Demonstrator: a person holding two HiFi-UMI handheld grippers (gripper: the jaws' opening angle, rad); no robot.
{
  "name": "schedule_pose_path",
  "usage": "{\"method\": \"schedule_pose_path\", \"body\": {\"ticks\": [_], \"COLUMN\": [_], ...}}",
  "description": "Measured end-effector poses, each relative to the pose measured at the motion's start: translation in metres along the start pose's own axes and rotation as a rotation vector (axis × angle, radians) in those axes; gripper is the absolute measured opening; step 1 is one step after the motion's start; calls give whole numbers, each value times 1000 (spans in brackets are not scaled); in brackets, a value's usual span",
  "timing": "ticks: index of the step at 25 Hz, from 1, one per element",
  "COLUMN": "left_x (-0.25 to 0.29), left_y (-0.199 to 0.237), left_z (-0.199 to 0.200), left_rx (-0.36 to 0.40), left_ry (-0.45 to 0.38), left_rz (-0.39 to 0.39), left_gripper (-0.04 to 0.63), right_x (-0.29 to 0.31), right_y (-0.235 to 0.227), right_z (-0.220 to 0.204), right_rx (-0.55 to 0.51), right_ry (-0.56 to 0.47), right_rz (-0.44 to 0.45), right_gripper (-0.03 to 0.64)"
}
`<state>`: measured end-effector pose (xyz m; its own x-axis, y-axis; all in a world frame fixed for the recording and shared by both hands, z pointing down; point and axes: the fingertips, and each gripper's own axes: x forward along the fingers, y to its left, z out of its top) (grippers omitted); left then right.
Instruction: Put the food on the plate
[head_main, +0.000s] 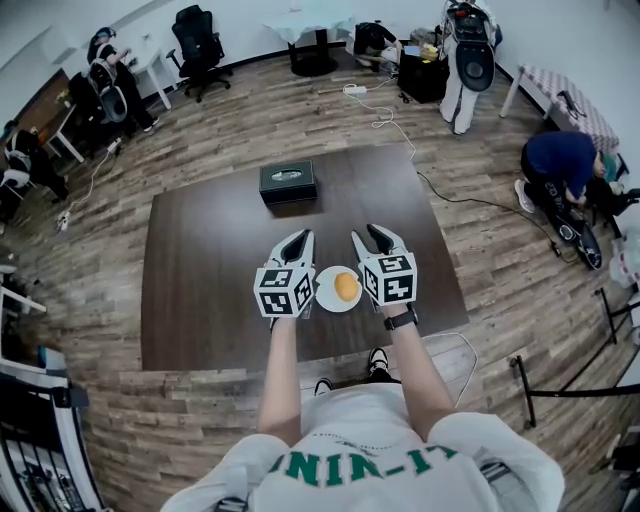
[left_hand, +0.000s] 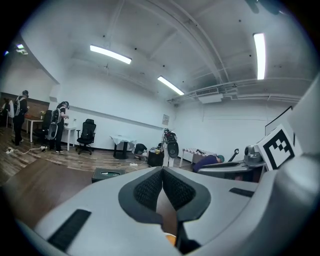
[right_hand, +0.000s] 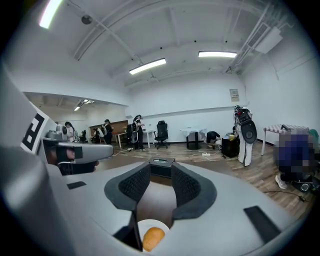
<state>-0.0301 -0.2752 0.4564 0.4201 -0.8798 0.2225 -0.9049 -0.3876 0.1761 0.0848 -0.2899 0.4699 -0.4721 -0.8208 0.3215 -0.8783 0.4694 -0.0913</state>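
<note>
Left gripper, its dimpled black pads meeting at the tips, holds nothing; right gripper shows a narrow, empty gap. Between and below them, rounded golden food lies on a round white plate on the dark wooden table

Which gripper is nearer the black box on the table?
Left. The left gripper is on the near side of the black box, almost in line with it; the right gripper is farther off to the right.
</note>
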Motion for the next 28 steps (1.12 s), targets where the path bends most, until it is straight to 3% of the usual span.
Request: {"method": "schedule_pose_path", "body": {"ticks": [28], "left_x": [-19], "left_y": [17], "left_z": [74], "left_rx": [68], "left_ry": [-163], "left_rz": [75], "left_gripper": [15], "right_x": [-30], "right_y": [-9], "right_z": [89], "right_rx": [-19], "right_ry": [-220], "right_rz": [-61], "right_gripper": [50]}}
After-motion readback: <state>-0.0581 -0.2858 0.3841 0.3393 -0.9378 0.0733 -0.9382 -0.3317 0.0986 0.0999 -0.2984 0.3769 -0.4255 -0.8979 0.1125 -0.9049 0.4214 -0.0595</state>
